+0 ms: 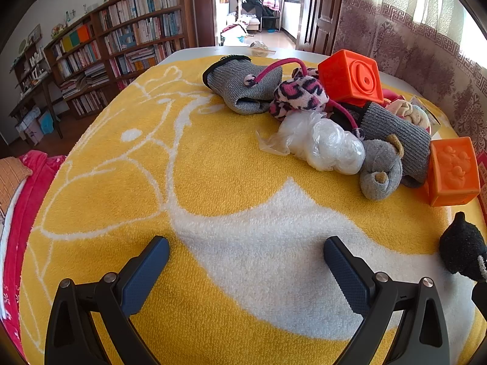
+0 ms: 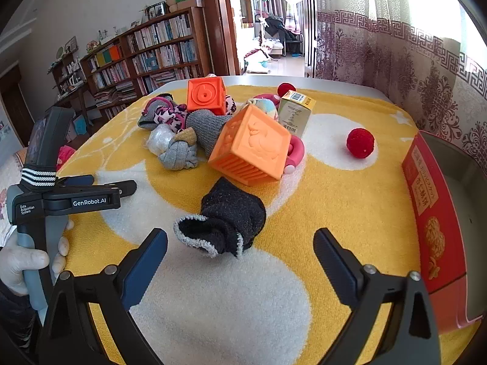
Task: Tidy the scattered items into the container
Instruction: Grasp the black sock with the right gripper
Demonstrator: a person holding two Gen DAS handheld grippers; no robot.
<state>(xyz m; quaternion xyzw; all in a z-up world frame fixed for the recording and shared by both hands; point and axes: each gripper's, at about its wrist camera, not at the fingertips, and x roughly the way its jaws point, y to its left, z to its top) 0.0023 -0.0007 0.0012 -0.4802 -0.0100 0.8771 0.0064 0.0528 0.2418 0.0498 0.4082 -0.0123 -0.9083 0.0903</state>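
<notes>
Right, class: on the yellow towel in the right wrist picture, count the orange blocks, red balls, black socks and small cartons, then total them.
Orange blocks: 2
Red balls: 2
Black sock: 1
Carton: 1
Total: 6

Two orange cubes (image 2: 250, 145) – two red balls (image 2: 360, 142) (fuzzy).
</notes>
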